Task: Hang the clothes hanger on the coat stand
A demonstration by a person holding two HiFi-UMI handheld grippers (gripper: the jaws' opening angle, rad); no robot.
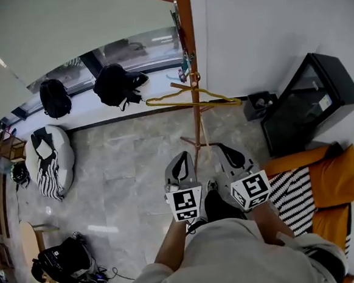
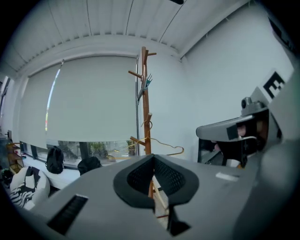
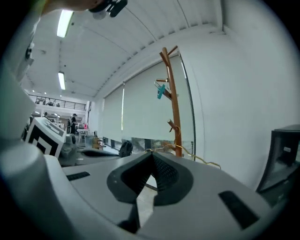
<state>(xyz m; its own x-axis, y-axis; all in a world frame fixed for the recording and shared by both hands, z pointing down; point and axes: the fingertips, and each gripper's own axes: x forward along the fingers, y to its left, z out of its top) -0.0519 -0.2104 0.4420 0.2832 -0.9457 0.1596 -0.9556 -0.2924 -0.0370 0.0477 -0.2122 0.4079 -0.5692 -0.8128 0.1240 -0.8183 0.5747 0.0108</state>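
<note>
Office lounge, beanbag chair [image 1: 49, 160], backpacks [image 1: 54, 97] on windowsill [image 1: 89, 109], roller blind [image 2: 93, 98]

The pale grey marble-tiled floor [image 1: 118, 173] carries the slim brown wooden coat stand [image 1: 188, 57], a white beanbag [image 1: 61, 154] draped with striped cloth [image 1: 47, 178], a black bag [image 1: 61, 260] and a black glass-fronted cabinet [image 1: 308, 100].

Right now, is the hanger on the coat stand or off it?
On: the yellow hanger hangs from a low peg on the coat stand.
</note>
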